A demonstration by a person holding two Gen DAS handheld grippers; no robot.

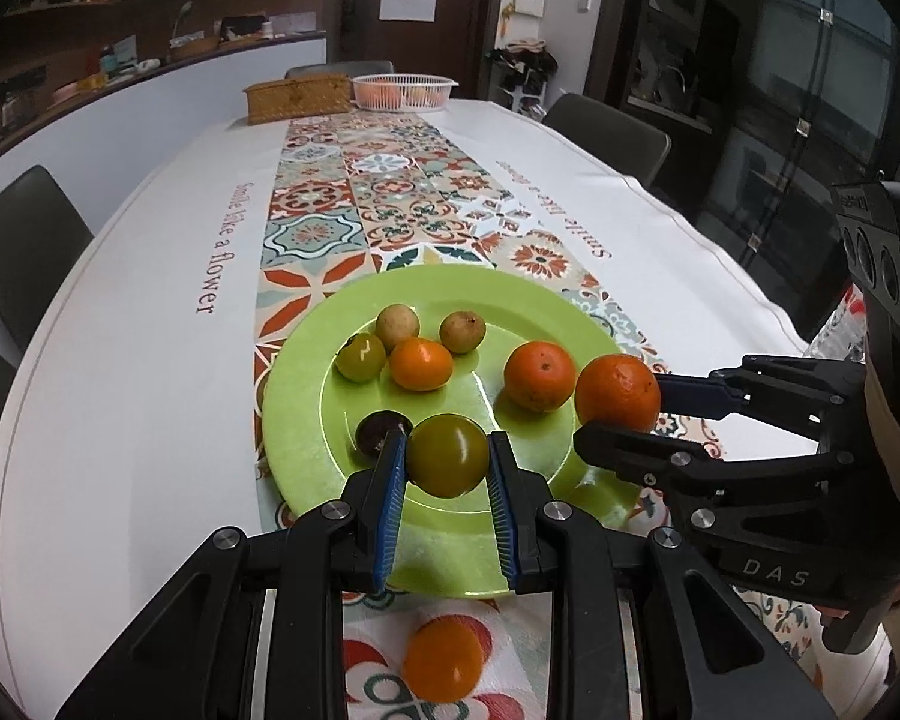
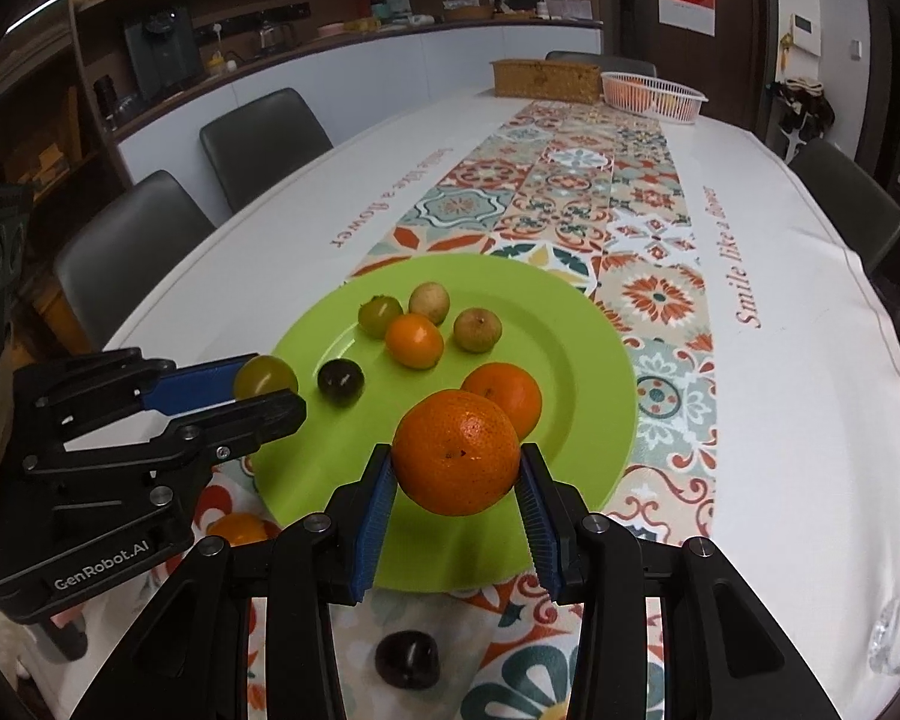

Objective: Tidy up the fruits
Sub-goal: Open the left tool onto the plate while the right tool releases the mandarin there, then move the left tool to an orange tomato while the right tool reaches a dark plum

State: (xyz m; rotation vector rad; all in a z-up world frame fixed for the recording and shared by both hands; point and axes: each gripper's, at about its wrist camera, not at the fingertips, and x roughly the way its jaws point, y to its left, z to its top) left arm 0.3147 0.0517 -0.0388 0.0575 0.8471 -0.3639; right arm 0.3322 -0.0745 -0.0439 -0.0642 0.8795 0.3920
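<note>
Orange round mandarin point(image 2: 456, 451), firm, slightly pebbled: right gripper point(image 2: 457, 498) pinches its equator. Left gripper point(image 1: 447, 483) clamps smooth, slippery green plum point(image 1: 447, 455) likewise above lime-green plate point(image 1: 306, 360).

A wicker box point(image 2: 546, 81) sits at the worktop's point(image 2: 810, 360) far end, on the white cloth, beside the patterned runner point(image 2: 576, 192); dark chairs point(image 2: 258, 138) stand around.

Right claw point(image 2: 456, 480) clamps orange point(image 2: 455, 450) — seemingly above green plate point(image 2: 576, 324)
</note>
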